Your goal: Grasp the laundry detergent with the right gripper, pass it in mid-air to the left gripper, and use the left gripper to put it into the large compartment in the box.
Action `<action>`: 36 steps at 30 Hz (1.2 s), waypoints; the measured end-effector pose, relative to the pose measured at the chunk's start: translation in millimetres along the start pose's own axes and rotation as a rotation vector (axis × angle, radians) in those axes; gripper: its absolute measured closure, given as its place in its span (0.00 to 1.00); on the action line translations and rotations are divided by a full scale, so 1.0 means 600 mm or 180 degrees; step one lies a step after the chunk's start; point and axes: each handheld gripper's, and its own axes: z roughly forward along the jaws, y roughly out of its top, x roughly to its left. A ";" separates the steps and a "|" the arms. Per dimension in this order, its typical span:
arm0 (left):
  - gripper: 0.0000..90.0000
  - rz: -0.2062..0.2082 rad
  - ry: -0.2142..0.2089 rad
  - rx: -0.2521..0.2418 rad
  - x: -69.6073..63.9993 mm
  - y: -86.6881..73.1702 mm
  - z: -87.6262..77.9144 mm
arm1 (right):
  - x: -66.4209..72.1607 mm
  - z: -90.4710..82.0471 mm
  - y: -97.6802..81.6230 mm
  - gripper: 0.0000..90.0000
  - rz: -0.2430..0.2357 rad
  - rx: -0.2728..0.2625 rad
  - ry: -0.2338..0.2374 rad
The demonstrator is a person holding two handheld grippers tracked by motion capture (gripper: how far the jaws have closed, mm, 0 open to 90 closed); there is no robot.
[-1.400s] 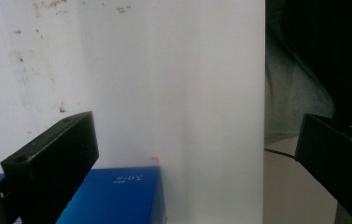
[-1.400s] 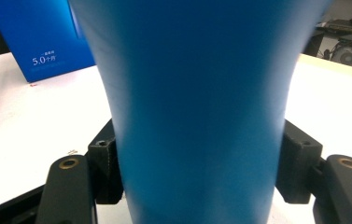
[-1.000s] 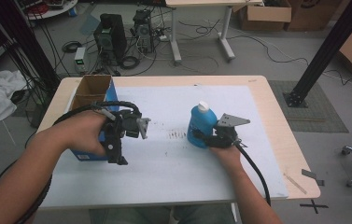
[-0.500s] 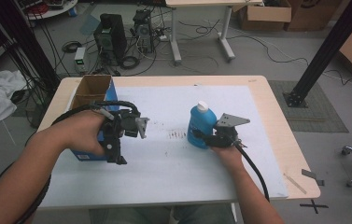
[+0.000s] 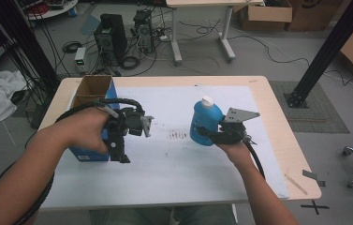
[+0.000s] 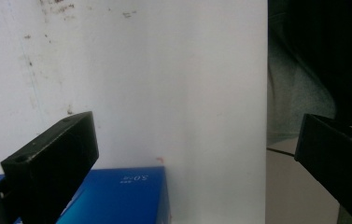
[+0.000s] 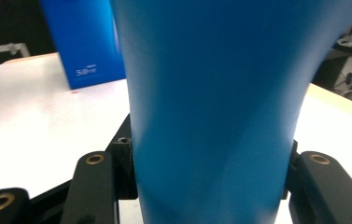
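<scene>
A blue bottle (image 5: 206, 123) with a white cap stands upright at the middle right of the white mat (image 5: 174, 164). My right gripper (image 5: 211, 133) is shut on its lower body from the near side. In the right gripper view the bottle (image 7: 211, 93) sits squeezed between the two black jaws of the right gripper (image 7: 208, 163). My left gripper (image 5: 122, 136) hovers beside a blue box (image 5: 87, 152) at the left and points down at the table. Its jaws stand wide apart around nothing, so the left gripper (image 6: 197, 140) is open above the blue box (image 6: 122, 196).
The blue box has an open cardboard-lined top (image 5: 92, 86) near the table's far left corner. Brown smudges (image 5: 179, 136) mark the mat between the grippers. Cables trail off both grippers toward the near edge. The mat's near edge (image 6: 264, 116) runs right of the left gripper.
</scene>
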 end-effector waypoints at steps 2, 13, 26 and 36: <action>0.00 0.0001 -0.0008 0.0023 0.001 0.003 -0.002 | 0.003 -0.004 0.008 0.51 -0.0052 0.0029 0.0073; 0.00 0.0059 -0.0041 0.0094 0.009 0.032 -0.005 | 0.049 0.004 0.046 0.51 -0.0378 0.0111 0.0782; 0.00 0.0089 -0.0104 0.0165 0.014 0.062 -0.001 | 0.118 0.072 0.040 0.51 -0.0558 0.0112 0.1385; 0.00 0.0114 -0.0120 0.0181 0.011 0.079 -0.003 | 0.142 0.123 0.023 0.51 -0.0500 0.0068 0.1493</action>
